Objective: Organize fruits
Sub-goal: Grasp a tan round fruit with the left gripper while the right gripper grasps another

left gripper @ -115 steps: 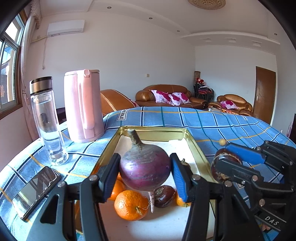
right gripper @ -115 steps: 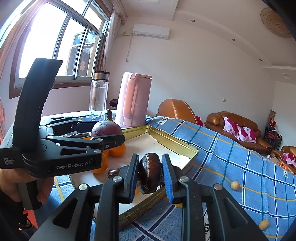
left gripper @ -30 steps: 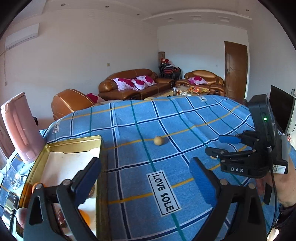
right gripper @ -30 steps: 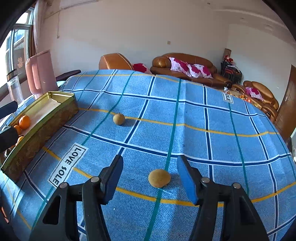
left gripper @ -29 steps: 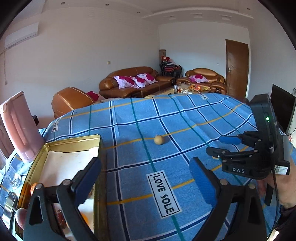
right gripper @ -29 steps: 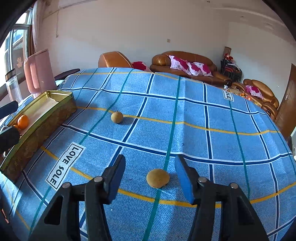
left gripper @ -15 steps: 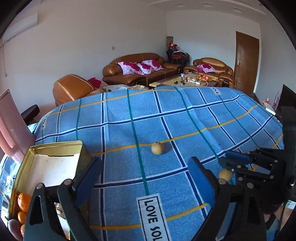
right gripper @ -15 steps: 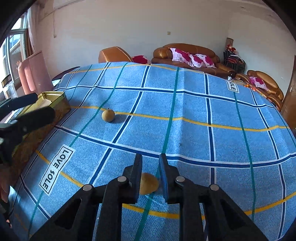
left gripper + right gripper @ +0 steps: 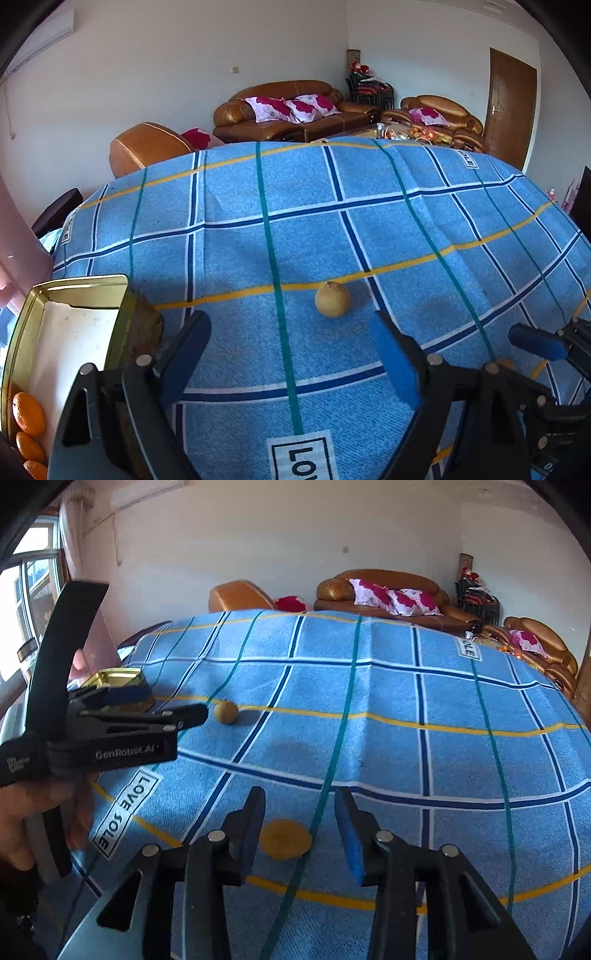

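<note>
Right tool (image 9: 300, 830) opening around flat yellow fruit (image 9: 284, 839), left tool (image 9: 290, 363) closing, empty

A blue checked cloth (image 9: 314, 229) with yellow, teal and navy stripes covers the table, and a white label printed "LOVE SOLE" (image 9: 123, 814) lies on it near the front edge. At the far left a pink kettle (image 9: 18, 254) stands partly out of frame. Behind the table, a brown leather sofa (image 9: 291, 109) carries 2 pink floral cushions, with a matching armchair (image 9: 147, 146) to its left and another sofa (image 9: 436, 116) to its right. A brown wooden door (image 9: 511, 107) is closed in the right wall. An air conditioner (image 9: 144, 493) hangs high beside a window (image 9: 29, 590).
</note>
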`<state>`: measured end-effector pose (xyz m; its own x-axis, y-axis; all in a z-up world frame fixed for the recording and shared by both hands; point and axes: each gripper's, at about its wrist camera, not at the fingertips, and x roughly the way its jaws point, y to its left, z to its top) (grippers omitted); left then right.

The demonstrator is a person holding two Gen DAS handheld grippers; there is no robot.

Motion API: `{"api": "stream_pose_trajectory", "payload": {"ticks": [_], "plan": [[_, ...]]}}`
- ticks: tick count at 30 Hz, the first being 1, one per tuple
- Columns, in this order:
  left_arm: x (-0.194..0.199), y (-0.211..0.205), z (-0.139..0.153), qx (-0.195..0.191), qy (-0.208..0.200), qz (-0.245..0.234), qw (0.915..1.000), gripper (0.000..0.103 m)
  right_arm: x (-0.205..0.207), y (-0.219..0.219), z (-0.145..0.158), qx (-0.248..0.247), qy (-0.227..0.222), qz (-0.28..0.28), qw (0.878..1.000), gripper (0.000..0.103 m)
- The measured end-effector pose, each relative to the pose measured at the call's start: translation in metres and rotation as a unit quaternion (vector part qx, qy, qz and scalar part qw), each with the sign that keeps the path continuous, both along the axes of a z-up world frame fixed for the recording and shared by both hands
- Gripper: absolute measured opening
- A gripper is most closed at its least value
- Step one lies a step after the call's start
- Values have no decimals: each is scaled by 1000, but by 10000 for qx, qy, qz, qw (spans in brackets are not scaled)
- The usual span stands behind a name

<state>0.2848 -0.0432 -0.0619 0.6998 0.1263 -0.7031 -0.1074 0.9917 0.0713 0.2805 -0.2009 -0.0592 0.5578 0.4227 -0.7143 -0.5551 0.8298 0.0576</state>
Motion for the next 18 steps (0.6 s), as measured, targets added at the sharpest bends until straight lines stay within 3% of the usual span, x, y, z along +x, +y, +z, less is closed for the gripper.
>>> {"api": "stream_pose_trajectory", "payload": {"ticks": [4, 6, 9, 14, 17, 18], "plan": [[5, 0, -5, -15, 96, -30, 9999, 89, 3, 6, -11, -200, 331, 117, 9992, 41], [7, 1, -8, -36, 143, -37, 9999, 89, 6, 5, -13, -210, 403, 114, 9989, 32], [9, 0, -11, -93, 204, -57, 9997, 89, 6, 3, -11, -189, 281, 40, 9994, 32], [23, -10, -15, -26, 327, -215, 9992, 80, 6, -11, -5, 73, 121, -236, 9996, 31], [36, -15, -20, 37, 435, -246, 9987, 67, 3, -10, -2, 49, 3, -269, 9996, 31], [40, -15, -22, -15, 512, -263, 9983, 56, 2, -10, -1, 55, -19, -272, 9996, 31]]}}
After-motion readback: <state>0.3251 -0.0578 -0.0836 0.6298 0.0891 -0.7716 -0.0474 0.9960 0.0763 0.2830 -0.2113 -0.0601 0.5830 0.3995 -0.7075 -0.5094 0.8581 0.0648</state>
